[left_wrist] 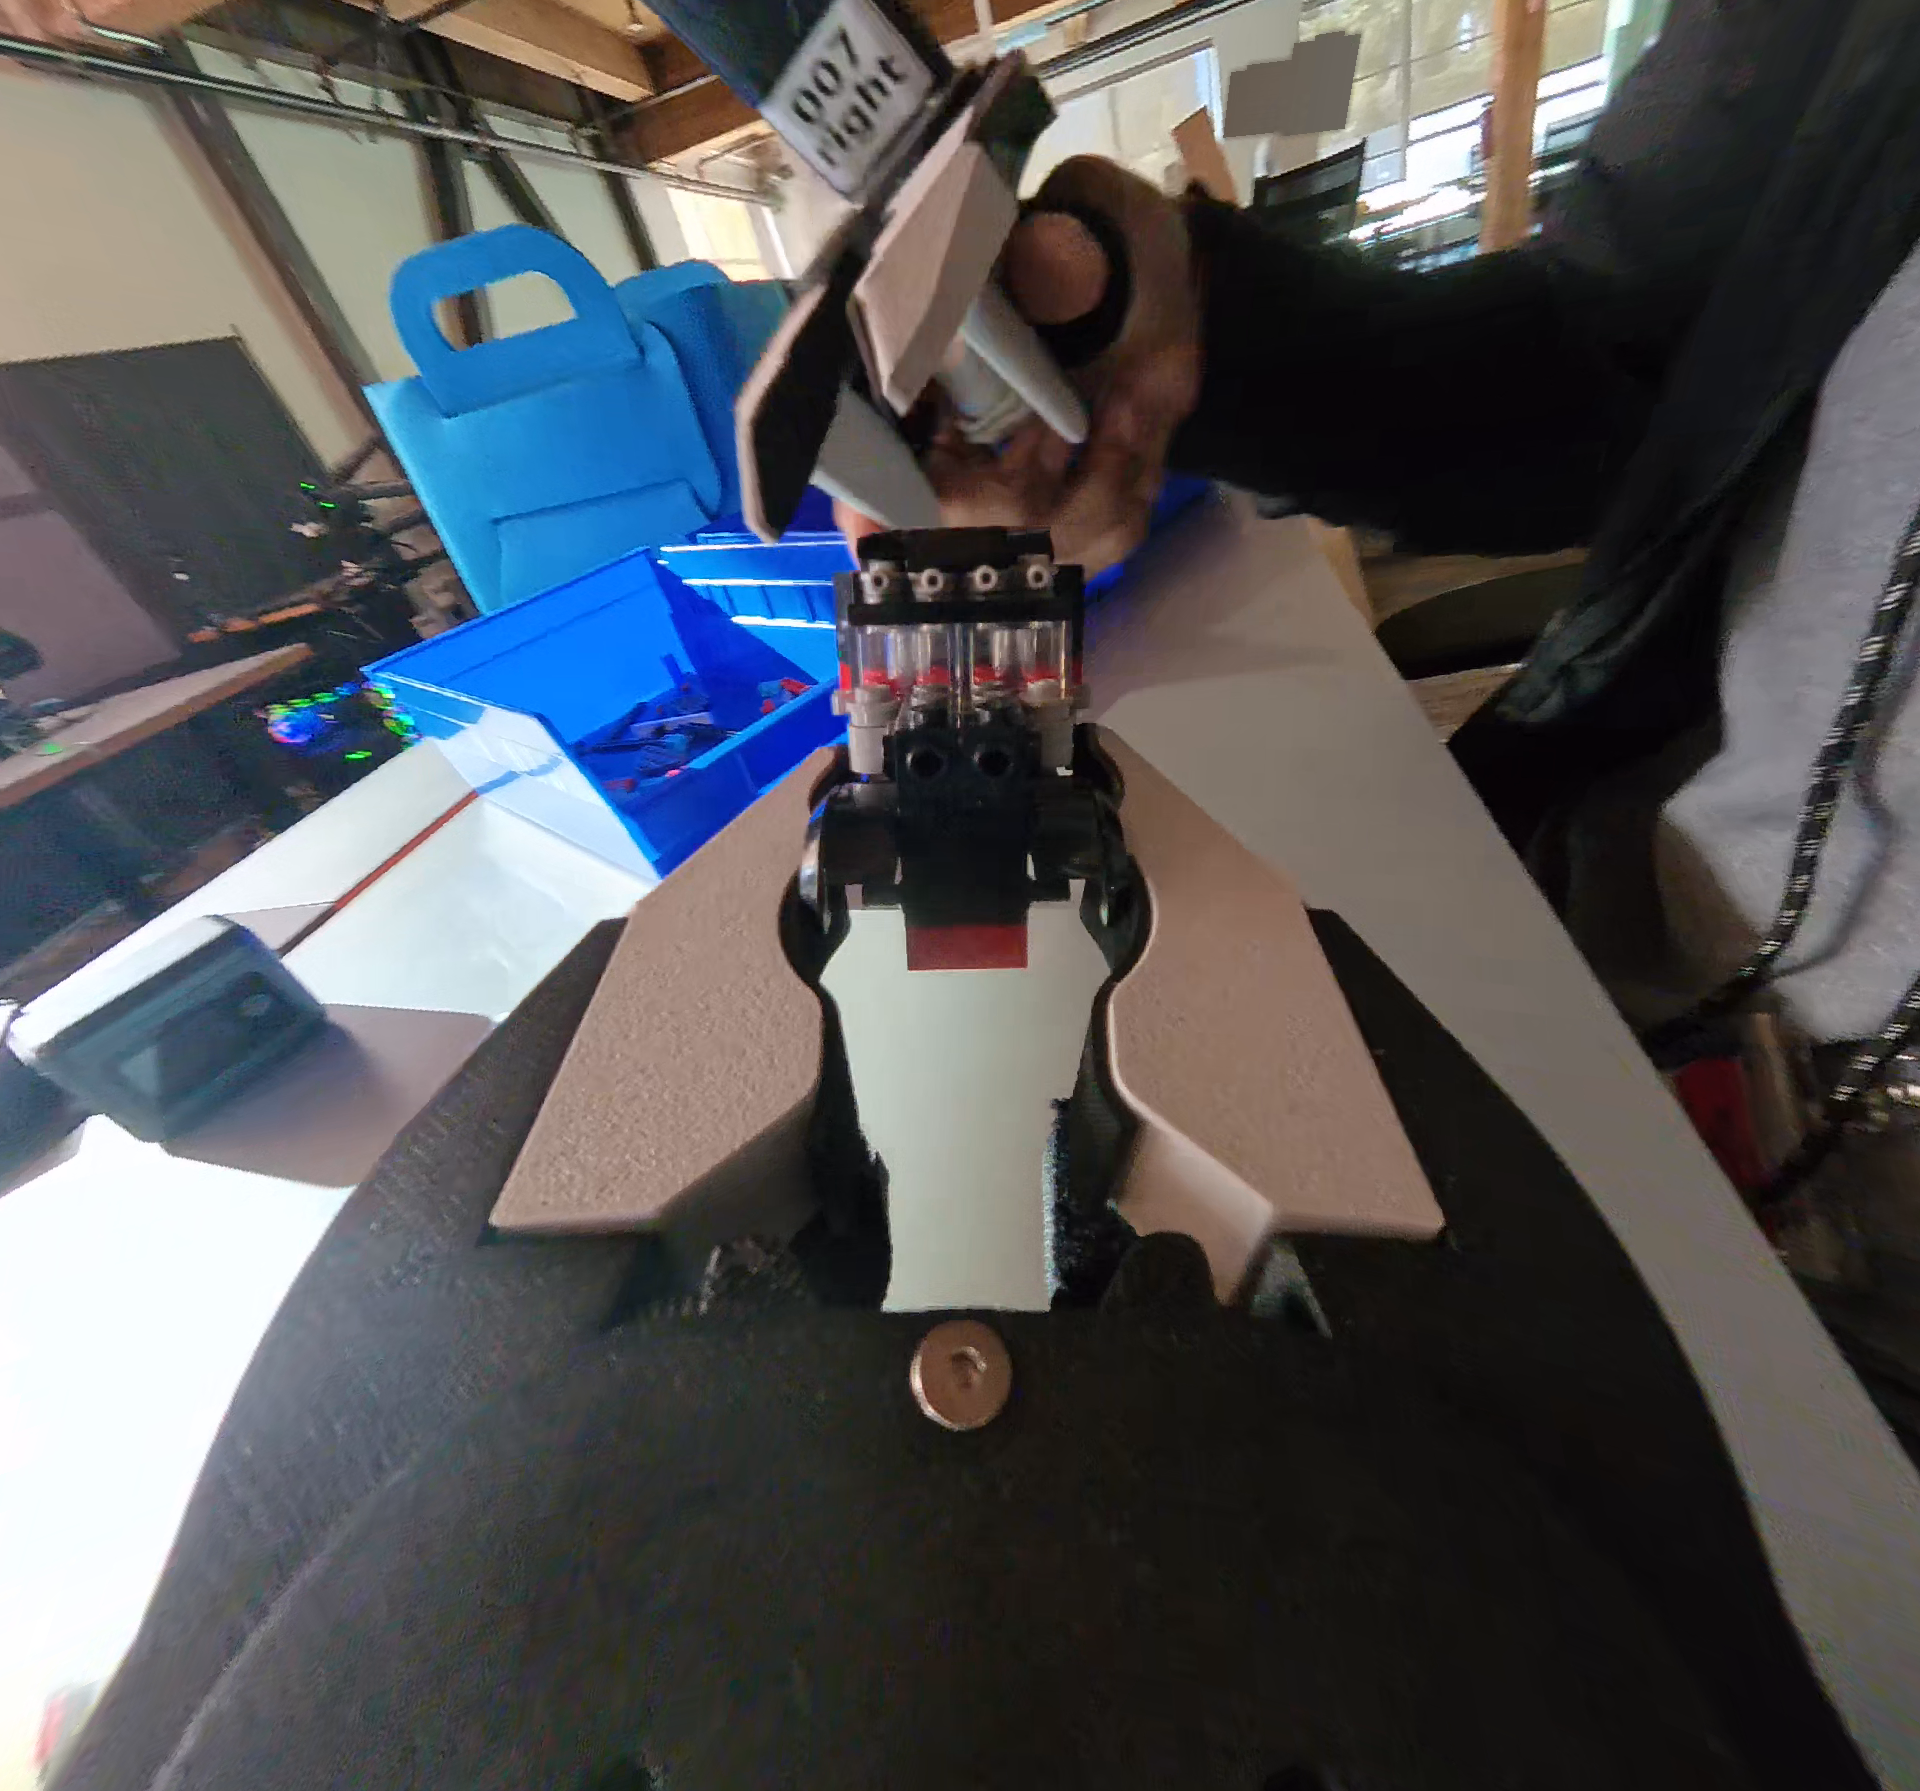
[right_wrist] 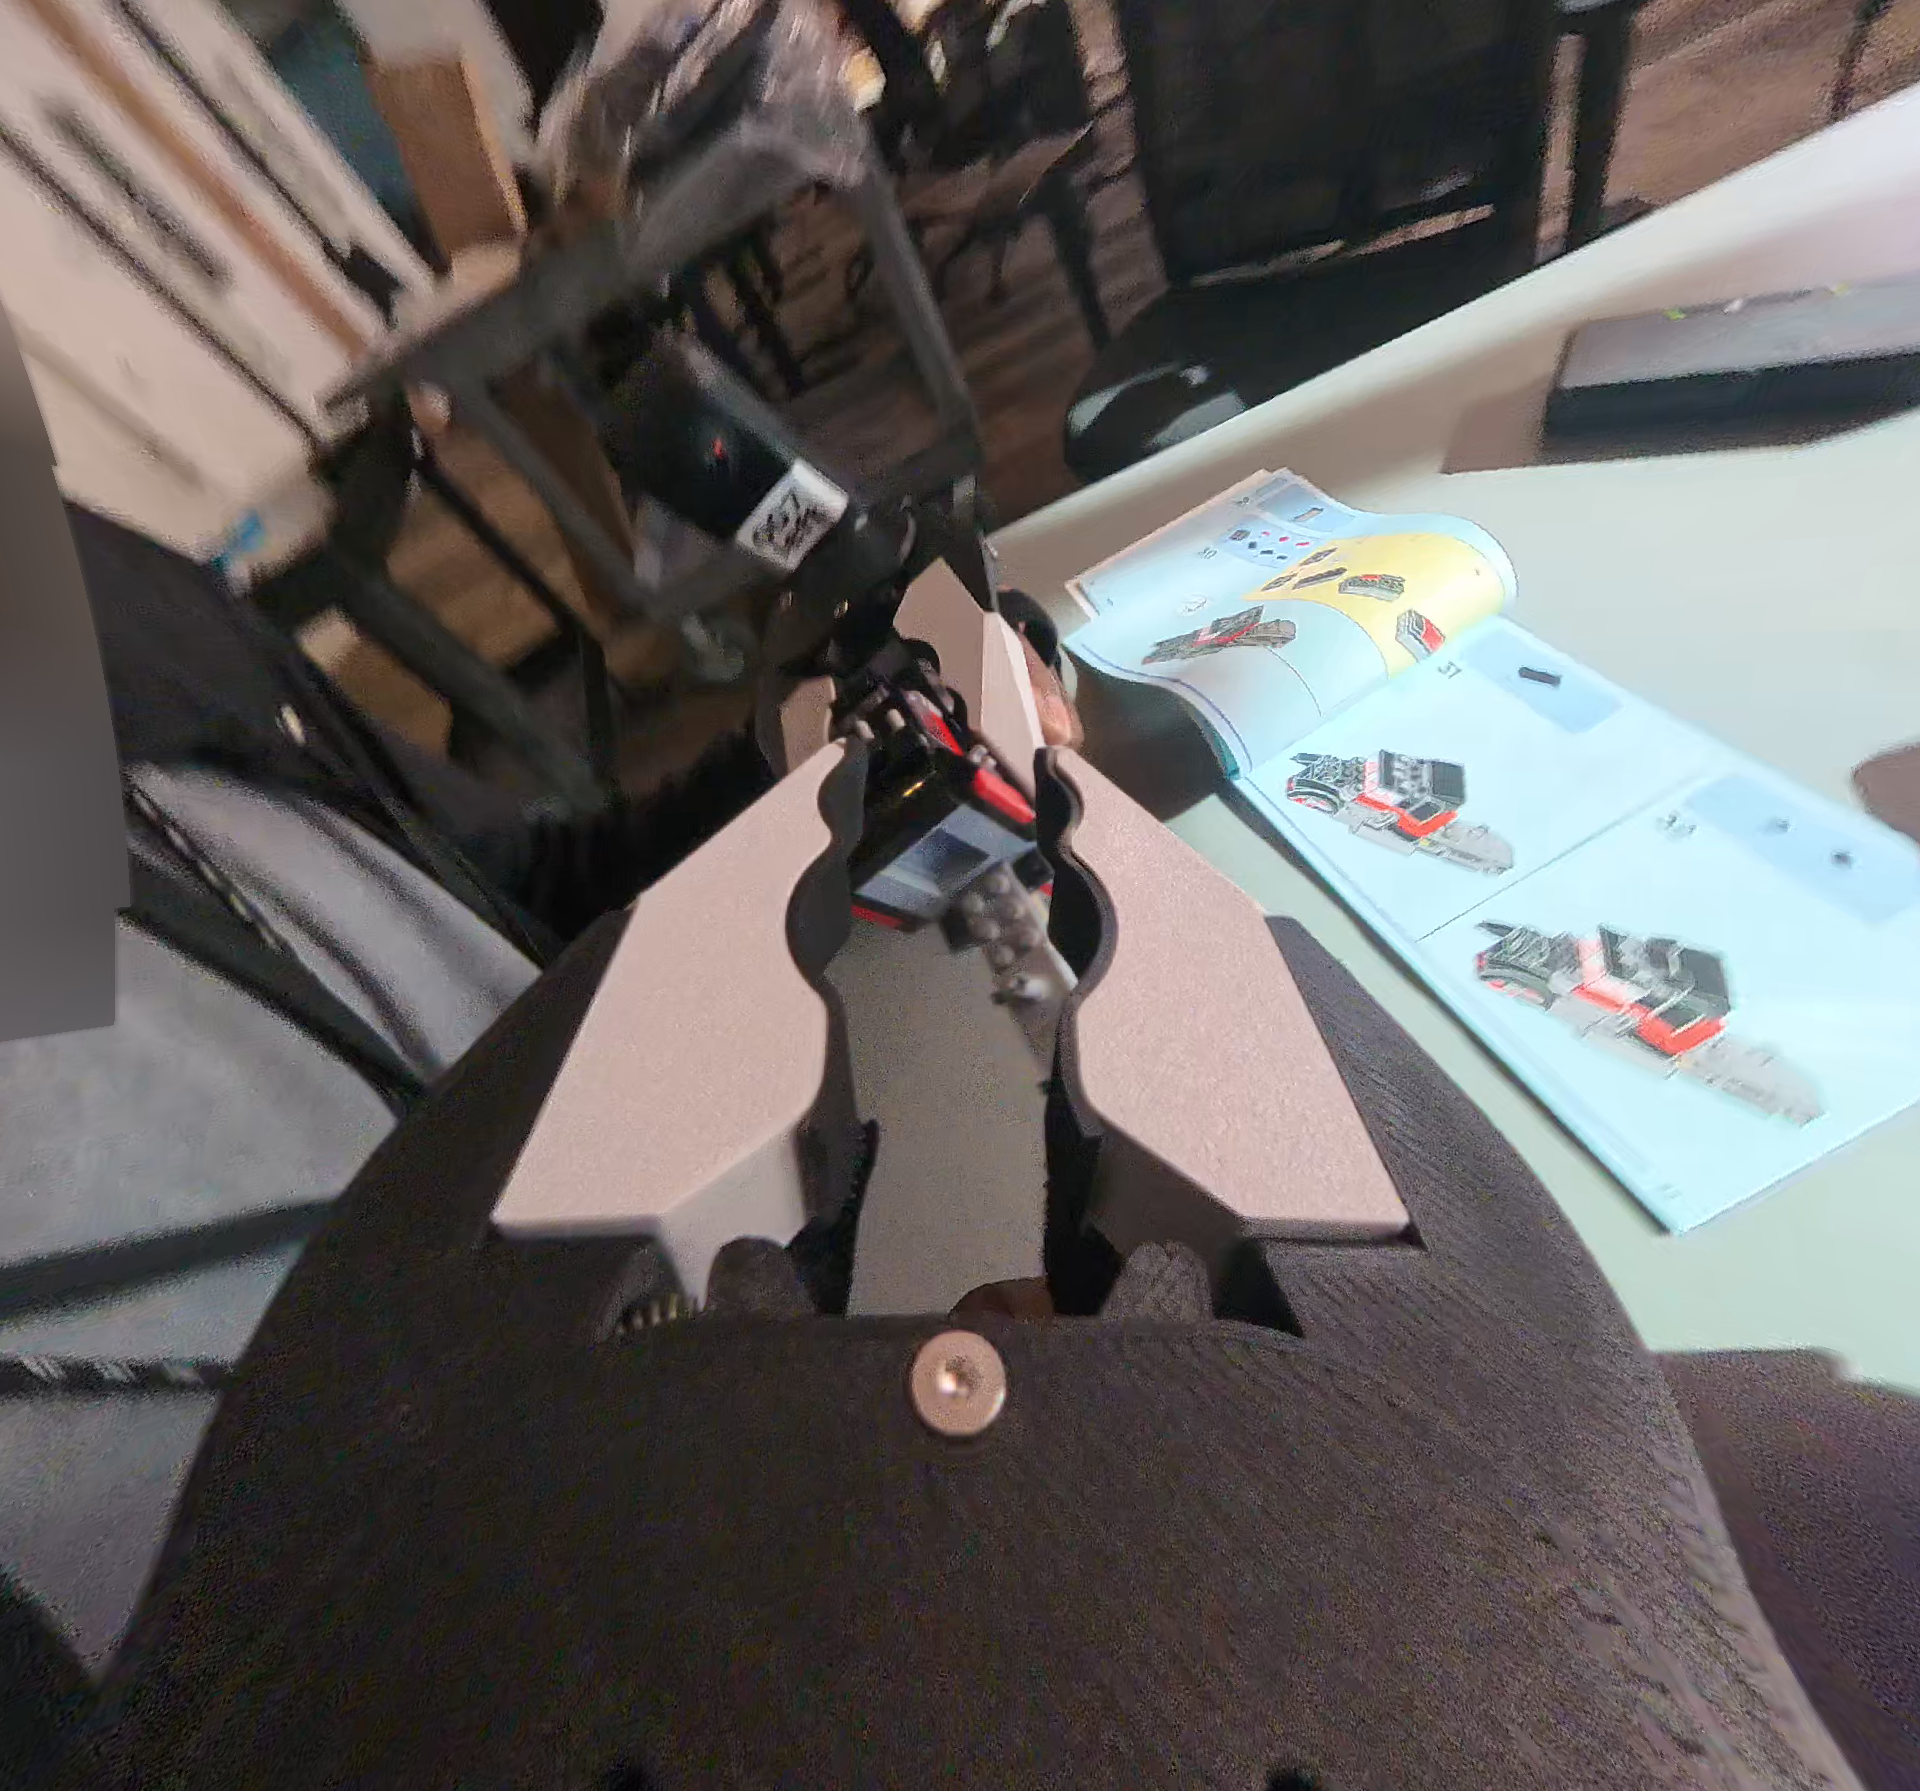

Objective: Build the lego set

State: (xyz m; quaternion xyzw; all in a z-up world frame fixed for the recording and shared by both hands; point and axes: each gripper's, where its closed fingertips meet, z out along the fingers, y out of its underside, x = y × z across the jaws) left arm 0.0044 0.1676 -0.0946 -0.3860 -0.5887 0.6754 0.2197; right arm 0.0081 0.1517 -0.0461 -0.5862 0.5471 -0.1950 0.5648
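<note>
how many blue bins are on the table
2 that I can make out: the near bin left of the held lego model, loose pieces inside, and the far bin behind it. More may be hidden.

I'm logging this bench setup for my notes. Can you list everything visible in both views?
Lego model: one, black with red, grey and clear parts, held off the table between the left gripper's fingers.
Parts bins: at least two, blue, on the table behind the model; the nearer one holds loose pieces.
Instruction booklet: one, light blue pages, lying open on the table.
Table: one, pale grey.
Chair: one, blue, behind the bins.
Flat box: one, dark, far table edge.
Left gripper: one, tan fingers closed on the model.
Right gripper: one, tan fingers open, near the model.
Hand: one, in a black sleeve, holding the right gripper.
</note>
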